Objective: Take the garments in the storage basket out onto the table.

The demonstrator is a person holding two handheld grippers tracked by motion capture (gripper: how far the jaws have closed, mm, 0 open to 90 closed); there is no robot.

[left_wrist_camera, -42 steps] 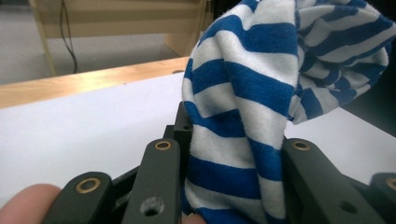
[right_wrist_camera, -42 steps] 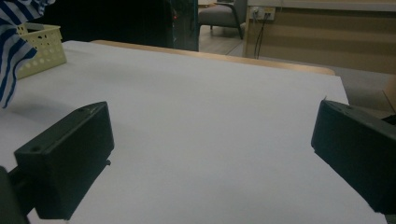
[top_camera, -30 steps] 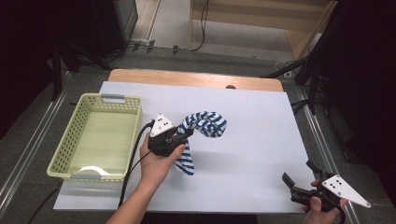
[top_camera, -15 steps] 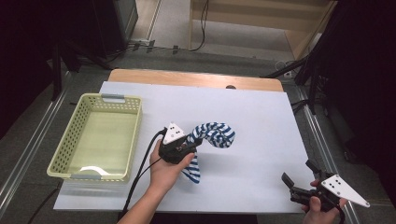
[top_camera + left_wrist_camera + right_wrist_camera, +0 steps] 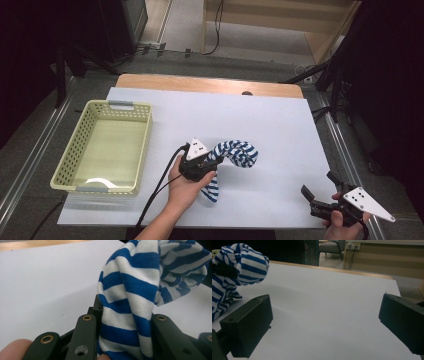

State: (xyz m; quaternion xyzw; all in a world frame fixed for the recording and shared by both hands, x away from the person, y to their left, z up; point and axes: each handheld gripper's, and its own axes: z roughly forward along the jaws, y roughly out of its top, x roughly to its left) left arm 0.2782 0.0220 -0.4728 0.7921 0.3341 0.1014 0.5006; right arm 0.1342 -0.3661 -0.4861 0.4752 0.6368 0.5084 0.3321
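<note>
L gripper (image 5: 212, 162) pinches the striped cloth (image 5: 235, 152) just right of the yellow basket (image 5: 100, 147), cloth draping onto the white table (image 5: 280, 130). R gripper (image 5: 320, 192) spread wide, holding nothing, well right of basket.

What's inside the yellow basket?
The yellow basket holds nothing that shows; its pale bottom is bare. A little of the floor right behind its near wall is hidden. The striped cloth is outside, on the white table, gripped in the left claw.
</note>
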